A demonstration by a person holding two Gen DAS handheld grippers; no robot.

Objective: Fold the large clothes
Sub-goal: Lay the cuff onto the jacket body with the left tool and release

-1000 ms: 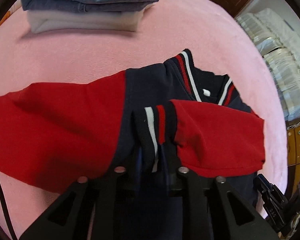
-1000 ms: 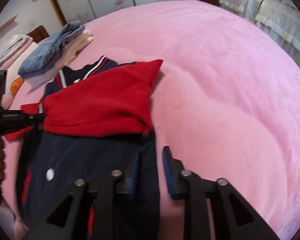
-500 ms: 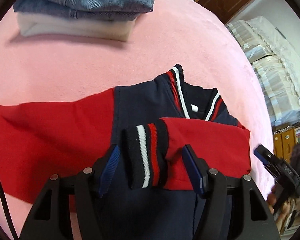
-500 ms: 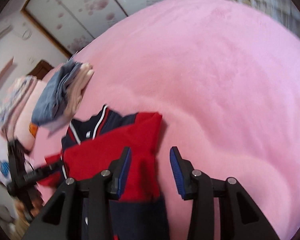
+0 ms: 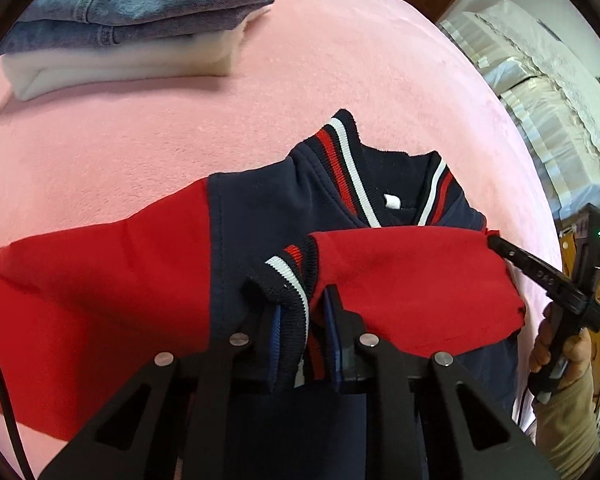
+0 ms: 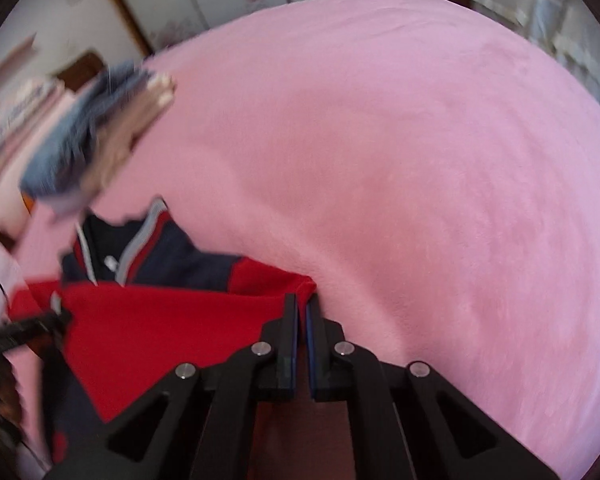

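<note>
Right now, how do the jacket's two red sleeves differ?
The folded sleeve lies across the navy body, its striped cuff pinched by the left gripper; the other sleeve lies spread out sideways on the pink blanket, cuff out of view. Both are red.

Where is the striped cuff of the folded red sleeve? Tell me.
In the left wrist view, the striped cuff sits low at centre, pinched in the left gripper, on the navy jacket just below its collar.
</note>
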